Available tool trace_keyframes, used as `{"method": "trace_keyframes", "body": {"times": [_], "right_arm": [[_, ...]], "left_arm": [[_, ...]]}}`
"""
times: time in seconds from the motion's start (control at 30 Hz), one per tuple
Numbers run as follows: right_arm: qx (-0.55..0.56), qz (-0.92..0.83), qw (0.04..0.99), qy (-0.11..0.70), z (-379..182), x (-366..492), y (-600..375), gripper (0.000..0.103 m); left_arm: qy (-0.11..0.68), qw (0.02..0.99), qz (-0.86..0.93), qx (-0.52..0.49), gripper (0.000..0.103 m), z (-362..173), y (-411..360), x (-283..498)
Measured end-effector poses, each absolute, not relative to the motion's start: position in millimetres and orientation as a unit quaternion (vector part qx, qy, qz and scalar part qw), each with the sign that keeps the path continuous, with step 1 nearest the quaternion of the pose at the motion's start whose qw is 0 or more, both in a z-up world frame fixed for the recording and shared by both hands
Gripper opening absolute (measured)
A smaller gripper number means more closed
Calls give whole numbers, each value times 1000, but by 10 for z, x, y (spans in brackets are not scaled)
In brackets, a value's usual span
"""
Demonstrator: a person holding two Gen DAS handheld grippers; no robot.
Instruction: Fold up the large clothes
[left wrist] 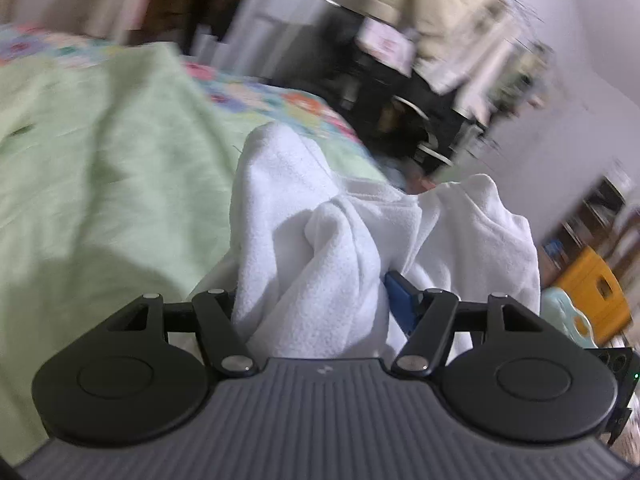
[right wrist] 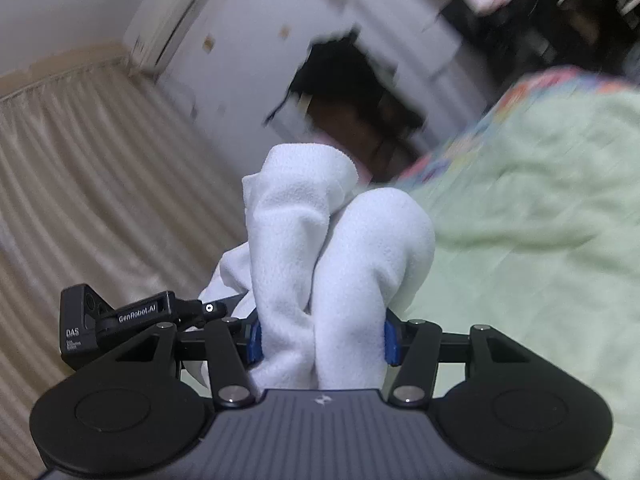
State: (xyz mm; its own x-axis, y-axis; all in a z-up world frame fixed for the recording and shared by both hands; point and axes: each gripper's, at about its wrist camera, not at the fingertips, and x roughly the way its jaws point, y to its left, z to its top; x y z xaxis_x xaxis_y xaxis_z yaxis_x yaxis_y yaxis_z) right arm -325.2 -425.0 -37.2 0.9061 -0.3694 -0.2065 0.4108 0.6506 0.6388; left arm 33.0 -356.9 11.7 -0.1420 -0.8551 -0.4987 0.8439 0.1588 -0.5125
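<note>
Both grippers are clamped on the bulky white fleece garment (left wrist: 320, 240), which is lifted above the pale green bedspread (left wrist: 100, 160). The left gripper (left wrist: 316, 304) pinches a thick bunch of fleece, one blue pad (left wrist: 400, 300) peeking out beside the cloth. The right gripper (right wrist: 320, 336) squeezes two rolled folds between its blue pads (right wrist: 392, 340), the fleece (right wrist: 332, 248) hanging beside the bedspread (right wrist: 540, 220). Background's a blur.

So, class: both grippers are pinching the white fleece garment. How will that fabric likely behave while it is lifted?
Probably floppy: the white fleece garment bunches and droops around the left gripper. Likely light, since it stands in soft folds above the right gripper. Its fuzzy nap suggests it won't slip easily.
</note>
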Motion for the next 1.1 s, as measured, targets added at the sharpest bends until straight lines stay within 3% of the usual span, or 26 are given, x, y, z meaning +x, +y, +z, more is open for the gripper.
{"method": "trace_keyframes", "body": {"times": [0.27, 0.5, 0.77, 1.1], "right_arm": [[421, -364, 830, -50, -354, -4526, -4253, 54], [376, -499, 780, -33, -482, -5234, -4222, 55], [359, -566, 742, -26, -859, -5559, -4589, 55], [392, -589, 702, 86, -1364, -5438, -4913, 59]], "left_arm": [[359, 577, -720, 141, 64, 146, -4796, -955], [344, 508, -756, 229, 64, -193, -5621, -2022], [326, 497, -759, 265, 64, -492, -5954, -2754], [308, 514, -729, 331, 67, -972, -5965, -3120]]}}
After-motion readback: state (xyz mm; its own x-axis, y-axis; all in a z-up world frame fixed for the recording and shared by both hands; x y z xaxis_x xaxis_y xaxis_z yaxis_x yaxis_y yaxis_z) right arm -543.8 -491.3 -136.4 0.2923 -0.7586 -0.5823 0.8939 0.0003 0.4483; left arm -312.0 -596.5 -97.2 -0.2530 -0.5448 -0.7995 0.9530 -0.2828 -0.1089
